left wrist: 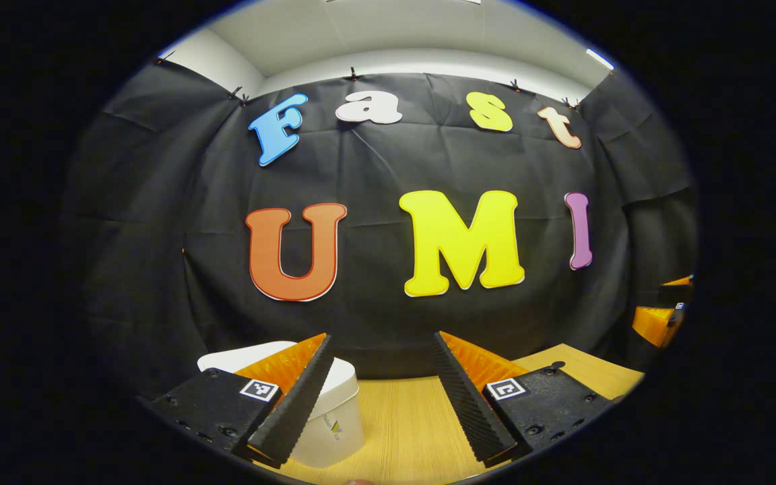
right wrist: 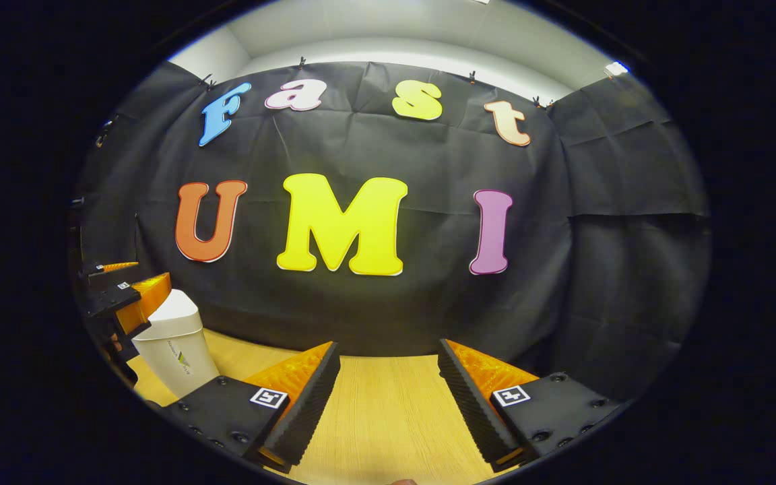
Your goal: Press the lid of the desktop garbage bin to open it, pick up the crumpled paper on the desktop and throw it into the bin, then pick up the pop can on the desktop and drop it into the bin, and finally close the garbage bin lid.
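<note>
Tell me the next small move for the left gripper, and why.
Probably ease the left gripper down and left onto the bin lid: the lid looks closed, the gripper is open and holds nothing, and the bin sits just beyond its left finger.

A recording booth set up indoors, not a home: black cloth (right wrist: pixel 630 202) is clipped up as a backdrop on all sides, a plain white ceiling (left wrist: pixel 395 34) shows above it, and a bare wooden desktop (right wrist: pixel 381 417) stands in front.

The garbage bin (right wrist: pixel 174 343) is white, perhaps cream, on a light wood-grain desktop (right wrist: pixel 388 417).
</note>
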Motion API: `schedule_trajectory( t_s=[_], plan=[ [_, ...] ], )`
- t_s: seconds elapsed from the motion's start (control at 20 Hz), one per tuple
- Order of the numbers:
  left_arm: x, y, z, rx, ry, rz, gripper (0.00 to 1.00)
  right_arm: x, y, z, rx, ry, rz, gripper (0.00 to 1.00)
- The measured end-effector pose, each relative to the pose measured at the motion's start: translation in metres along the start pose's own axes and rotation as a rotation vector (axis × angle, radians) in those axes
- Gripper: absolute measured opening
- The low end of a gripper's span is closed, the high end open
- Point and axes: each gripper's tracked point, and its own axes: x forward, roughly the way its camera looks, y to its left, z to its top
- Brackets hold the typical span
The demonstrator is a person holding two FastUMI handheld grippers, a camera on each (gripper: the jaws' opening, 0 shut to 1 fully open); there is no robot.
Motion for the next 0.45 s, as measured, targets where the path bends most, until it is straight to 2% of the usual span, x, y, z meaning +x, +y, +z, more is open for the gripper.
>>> schedule_trajectory(
  t_s=[0.15, 0.45],
  plan=[
    [-0.013, -0.006, 0.003, 0.03, -0.016, -0.031, 0.97, -0.005, 0.005, -0.004, -0.003, 0.0, -0.017, 0.94],
    [-0.024, -0.008, 0.021, -0.007, -0.052, -0.011, 0.98, -0.013, 0.016, 0.009, -0.073, -0.038, 0.013, 0.94]
  ],
)
